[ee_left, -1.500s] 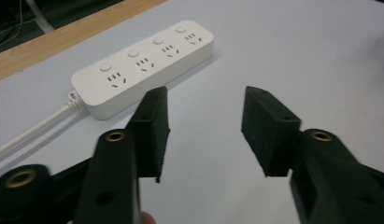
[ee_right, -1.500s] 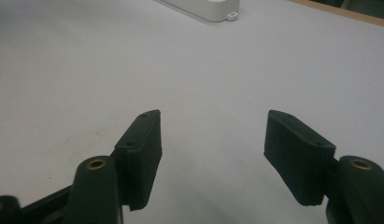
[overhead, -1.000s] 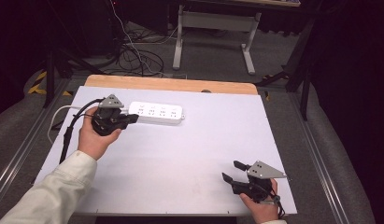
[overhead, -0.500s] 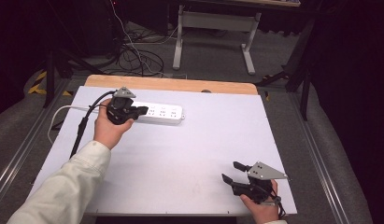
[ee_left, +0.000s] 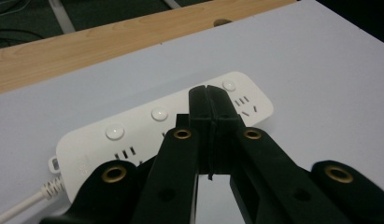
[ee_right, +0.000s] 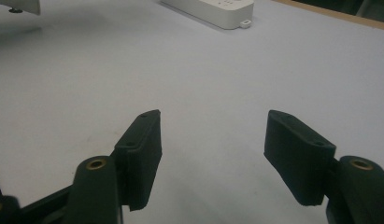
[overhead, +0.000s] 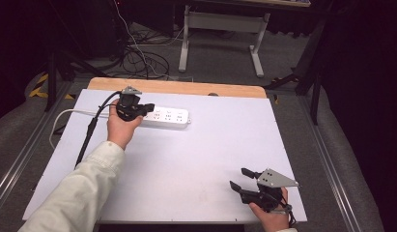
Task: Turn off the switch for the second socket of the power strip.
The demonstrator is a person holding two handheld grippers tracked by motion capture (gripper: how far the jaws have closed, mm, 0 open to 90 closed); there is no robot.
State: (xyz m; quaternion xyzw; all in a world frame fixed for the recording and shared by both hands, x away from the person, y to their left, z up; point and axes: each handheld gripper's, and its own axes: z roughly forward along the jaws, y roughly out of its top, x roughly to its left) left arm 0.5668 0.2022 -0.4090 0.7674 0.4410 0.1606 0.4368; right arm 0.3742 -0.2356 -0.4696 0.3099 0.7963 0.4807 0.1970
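Observation:
A white power strip [overhead: 168, 117] [ee_left: 133, 135] with several sockets and round switch buttons lies near the table's far edge; its white cord [overhead: 65, 116] runs off to the left. My left gripper [overhead: 147, 107] [ee_left: 211, 105] hovers over the strip's left part, jaws pressed together with nothing between them. Its tips stand above the strip's button row in the left gripper view. My right gripper [overhead: 242, 179] [ee_right: 213, 140] rests at the near right corner, jaws wide apart and empty, pointing toward the strip's end [ee_right: 217, 9].
The white table top [overhead: 210, 145] has a wooden strip [overhead: 177, 88] along its far edge. A black cable [overhead: 92, 125] trails from the left gripper. Beyond the table, floor cables [overhead: 138, 58] and a metal stand [overhead: 220, 29].
My left gripper has moved right and farther from me, coming over the left part of the power strip. The right gripper has stayed put.

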